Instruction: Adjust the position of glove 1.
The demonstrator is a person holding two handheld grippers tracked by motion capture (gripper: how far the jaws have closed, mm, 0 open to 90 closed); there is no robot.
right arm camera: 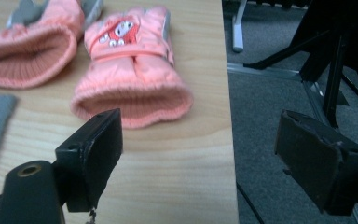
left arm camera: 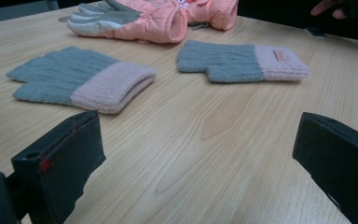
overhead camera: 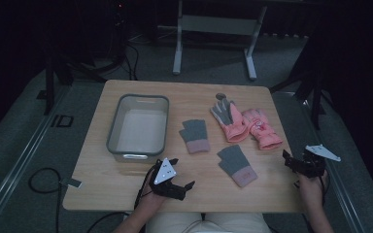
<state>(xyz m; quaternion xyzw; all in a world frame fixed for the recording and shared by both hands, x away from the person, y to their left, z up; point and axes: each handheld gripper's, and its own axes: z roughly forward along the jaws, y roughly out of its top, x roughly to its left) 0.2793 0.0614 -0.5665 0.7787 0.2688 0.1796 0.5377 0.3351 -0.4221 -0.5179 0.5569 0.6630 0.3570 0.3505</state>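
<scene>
Altogether two grey gloves [overhead camera: 194,135], two pink gloves [overhead camera: 229,121], one bin [overhead camera: 138,127]

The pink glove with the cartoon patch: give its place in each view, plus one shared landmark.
High view: pink glove with the cartoon patch lies right of centre, nearest the table's right edge.
Left gripper view: top centre, partly cut off.
Right gripper view: upper middle, cuff toward the camera.
Shared landmark: the other pink glove touching it.

Dim room, grey carpet floor [overhead camera: 39,145], white table frame [overhead camera: 213,29]

Pink ski glove [right arm camera: 130,74] flat near table edge
</scene>
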